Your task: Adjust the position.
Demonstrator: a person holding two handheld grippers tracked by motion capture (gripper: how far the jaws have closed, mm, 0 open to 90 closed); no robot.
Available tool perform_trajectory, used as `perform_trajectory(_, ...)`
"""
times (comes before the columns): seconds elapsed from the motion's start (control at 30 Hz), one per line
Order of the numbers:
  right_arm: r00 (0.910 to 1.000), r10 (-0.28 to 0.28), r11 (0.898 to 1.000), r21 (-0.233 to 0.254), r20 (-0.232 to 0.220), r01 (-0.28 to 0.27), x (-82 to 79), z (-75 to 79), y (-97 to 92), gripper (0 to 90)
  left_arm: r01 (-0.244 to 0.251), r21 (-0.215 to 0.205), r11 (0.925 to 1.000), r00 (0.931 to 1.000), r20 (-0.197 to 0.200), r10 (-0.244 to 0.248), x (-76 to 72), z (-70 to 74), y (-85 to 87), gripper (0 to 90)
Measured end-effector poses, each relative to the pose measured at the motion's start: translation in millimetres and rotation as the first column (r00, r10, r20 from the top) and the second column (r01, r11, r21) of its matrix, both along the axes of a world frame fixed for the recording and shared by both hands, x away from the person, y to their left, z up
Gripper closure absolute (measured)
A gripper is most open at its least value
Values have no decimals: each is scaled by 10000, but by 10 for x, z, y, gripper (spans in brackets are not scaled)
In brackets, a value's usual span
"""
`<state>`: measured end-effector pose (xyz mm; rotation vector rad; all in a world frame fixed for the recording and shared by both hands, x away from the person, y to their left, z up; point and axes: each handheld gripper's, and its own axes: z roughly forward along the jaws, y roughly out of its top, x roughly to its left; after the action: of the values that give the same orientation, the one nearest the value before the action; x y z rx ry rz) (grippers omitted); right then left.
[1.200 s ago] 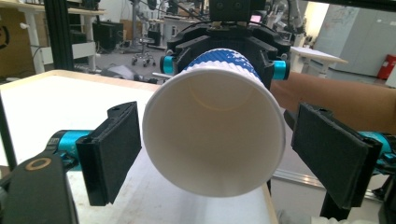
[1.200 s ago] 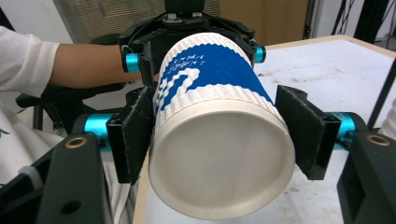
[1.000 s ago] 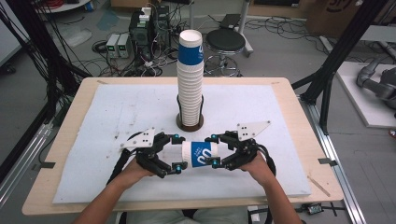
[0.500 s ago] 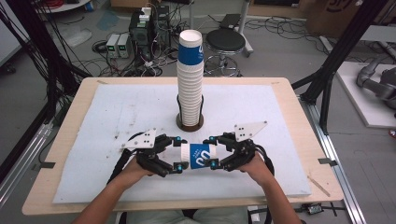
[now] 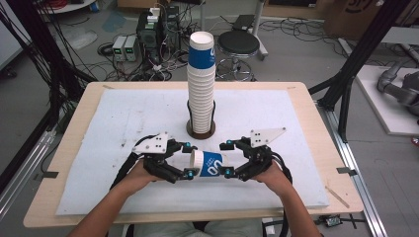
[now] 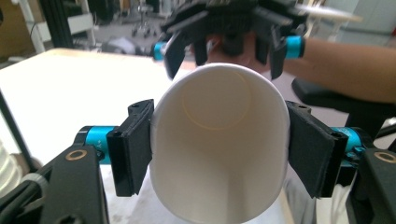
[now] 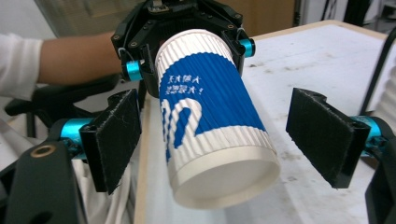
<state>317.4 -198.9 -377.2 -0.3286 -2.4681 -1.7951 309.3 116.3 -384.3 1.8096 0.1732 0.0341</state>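
1 paper cup (image 5: 206, 163) lying level, mouth toward left tool (image 5: 184, 160)

high view: set above the near table edge, faced forward and down, whole table (image 5: 296, 98) seen from afar | left gripper view: aimed close into the mouth of the paper cup (image 6: 219, 149) | right gripper view: aimed close at its base | shared: cup, centre frame

Cup (image 5: 206, 163) lies sideways between left claw (image 5: 187, 160) and right claw (image 5: 227, 158); cup stack (image 5: 200, 84) behind.
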Motion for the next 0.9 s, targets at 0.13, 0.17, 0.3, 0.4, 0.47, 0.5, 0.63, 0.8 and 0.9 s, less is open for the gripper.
perform_trajectory(0.13,9965,-304,9962,-795,779,367,-56,118,10,186,37,590,9983,9999,130,-44,15,93,-10,295)
perform_trajectory(0.17,9949,-310,9945,-965,959,403,-67,136,23,186,7,1047,9945,9997,250,-33,26,148,-27,295)
perform_trajectory(0.3,9844,-123,9773,-2063,1755,490,-109,224,129,186,13,1698,9855,9992,385,-80,49,246,-66,295)
perform_trajectory(0.4,9818,-15,9691,-2418,1900,483,-114,249,175,186,-1,2217,9751,9989,460,-104,70,321,-104,294)
perform_trajectory(0.47,9782,139,9581,-2827,2071,462,-100,272,220,186,-10,2567,9665,9985,530,-131,87,367,-132,294)
perform_trajectory(0.5,9759,215,9482,-3138,2171,489,-80,301,259,186,36,2886,9575,9985,511,-192,99,409,-166,294)
perform_trajectory(0.63,9699,448,9258,-3746,2395,497,-52,349,334,186,153,3403,9402,9985,438,-321,117,459,-225,294)
perform_trajectory(0.8,9638,897,8910,-4527,2512,350,-38,370,463,186,188,3892,9210,9988,345,-349,142,493,-273,293)
perform_trajectory(0.9,9620,1104,8700,-4923,2499,281,-28,360,544,189,173,4063,9136,9990,301,-322,150,502,-305,293)
